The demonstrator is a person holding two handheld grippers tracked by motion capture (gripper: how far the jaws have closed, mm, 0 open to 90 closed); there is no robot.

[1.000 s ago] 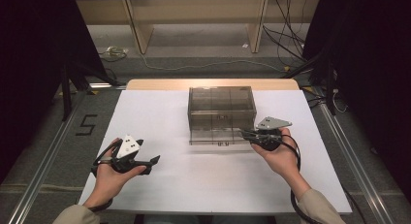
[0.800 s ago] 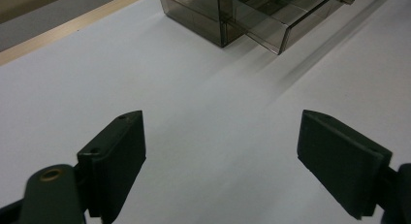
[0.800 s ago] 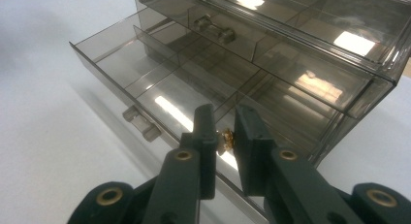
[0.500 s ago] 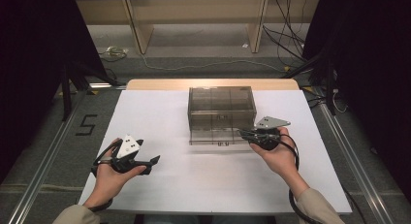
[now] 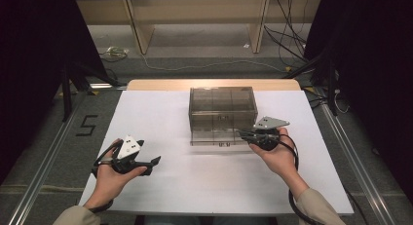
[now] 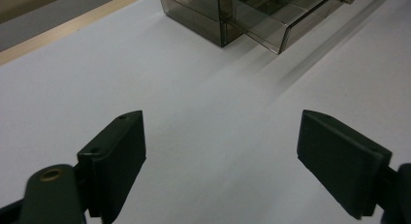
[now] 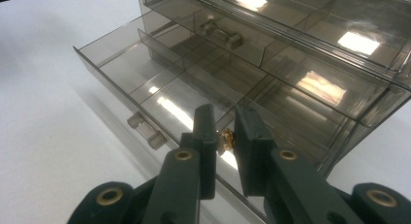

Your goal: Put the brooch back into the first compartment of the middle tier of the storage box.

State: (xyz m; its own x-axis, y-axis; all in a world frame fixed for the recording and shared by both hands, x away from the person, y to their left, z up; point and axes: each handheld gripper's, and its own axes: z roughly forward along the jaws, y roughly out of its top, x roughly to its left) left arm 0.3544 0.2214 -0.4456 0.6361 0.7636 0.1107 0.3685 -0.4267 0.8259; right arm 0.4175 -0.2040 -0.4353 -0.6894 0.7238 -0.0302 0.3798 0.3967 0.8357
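We see a white table top with a smoky transparent drawer cabinet standing a little toward twelve o'clock of its middle. Its bottom drawer is pulled partway out toward six o'clock, divided into compartments, with a small clear handle on its front.

The right gripper sits at about four o'clock from the cabinet, right at the front corner of the open drawer. In the right gripper view its jaws stand nearly together, pinching a small gold-coloured object above the drawer; we cannot tell what the object is.

The left gripper rests in the hand at about eight o'clock from the cabinet, well apart from it, over the bare table top. In the left gripper view its jaws stand wide apart with nothing between them, and the cabinet lies toward one o'clock.
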